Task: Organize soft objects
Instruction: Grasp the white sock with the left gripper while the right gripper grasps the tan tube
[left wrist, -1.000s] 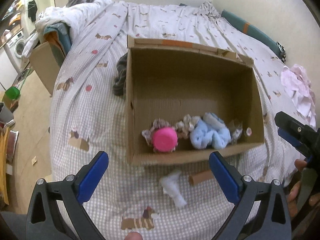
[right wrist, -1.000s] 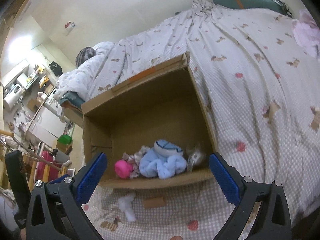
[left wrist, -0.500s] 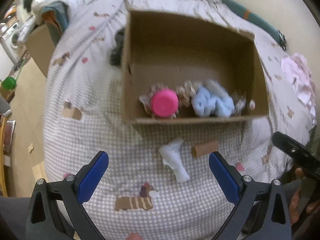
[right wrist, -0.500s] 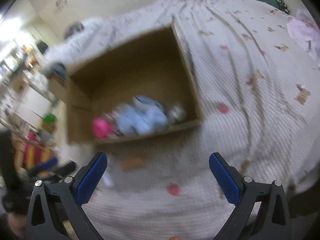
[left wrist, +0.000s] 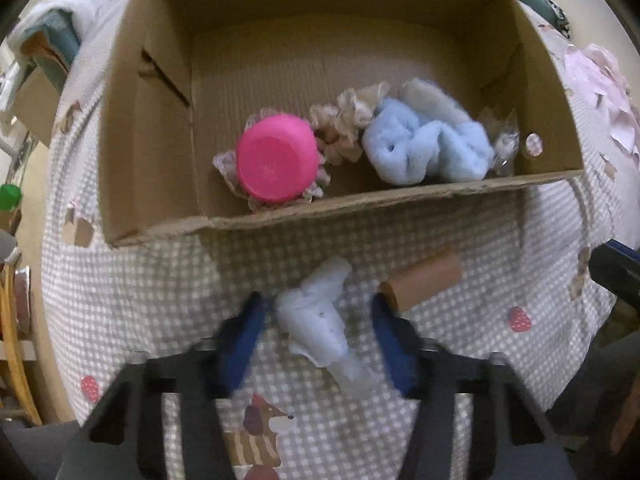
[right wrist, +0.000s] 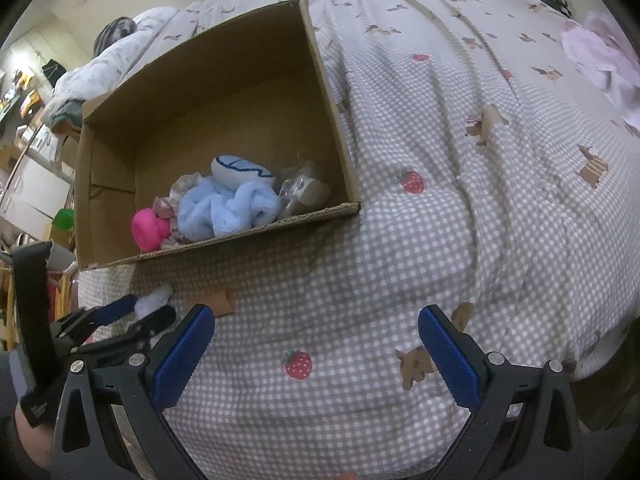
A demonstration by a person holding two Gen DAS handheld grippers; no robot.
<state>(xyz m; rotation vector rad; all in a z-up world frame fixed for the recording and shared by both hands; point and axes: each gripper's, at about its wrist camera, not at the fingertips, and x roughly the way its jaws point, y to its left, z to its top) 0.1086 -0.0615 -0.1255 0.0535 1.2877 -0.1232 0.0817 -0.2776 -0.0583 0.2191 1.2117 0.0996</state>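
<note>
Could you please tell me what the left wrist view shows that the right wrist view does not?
Only the left wrist view shows the left gripper from behind, its jaws having just been closing around the pale blue cloth, and the whole cardboard tube. Only the right wrist view shows the right gripper, open over bare bedspread. Both show the cardboard box with the pink bowl and fluffy blue item.

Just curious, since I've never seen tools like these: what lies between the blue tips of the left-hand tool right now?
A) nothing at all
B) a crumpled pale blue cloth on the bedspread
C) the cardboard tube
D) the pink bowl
B: the left wrist view shows the pale blue cloth lying on the checked bedspread between the left tool's tips, outside the cardboard box.
</note>
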